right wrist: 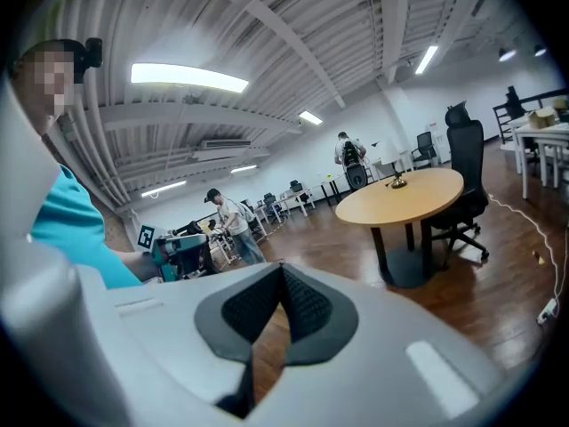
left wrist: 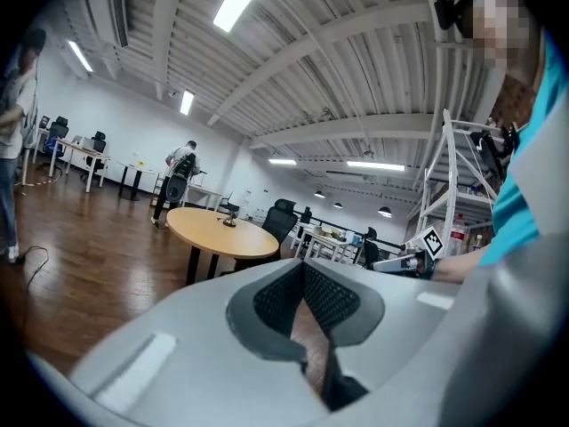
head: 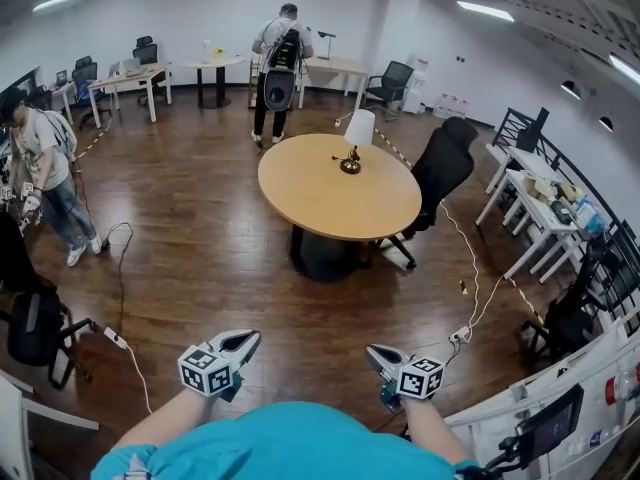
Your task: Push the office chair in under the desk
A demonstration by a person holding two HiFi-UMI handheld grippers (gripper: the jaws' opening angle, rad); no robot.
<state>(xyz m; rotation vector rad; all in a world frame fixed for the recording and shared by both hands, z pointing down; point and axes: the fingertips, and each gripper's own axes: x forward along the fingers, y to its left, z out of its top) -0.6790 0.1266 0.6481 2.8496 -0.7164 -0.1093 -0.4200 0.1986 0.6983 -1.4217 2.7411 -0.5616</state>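
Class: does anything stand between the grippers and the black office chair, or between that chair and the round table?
Only a white cable with its socket block lies on the wooden floor between the right gripper and the black office chair. Nothing visible separates the chair from the round wooden table.

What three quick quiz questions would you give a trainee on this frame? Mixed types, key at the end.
1. True or false: one gripper is touching the office chair.
2. What stands on the round table? A) a lamp B) a laptop C) a box
3. What do the left gripper and right gripper hold?
Key: 1 false, both are close to the person, far from the office chair. 2 A. 3 nothing; both are shut and empty.
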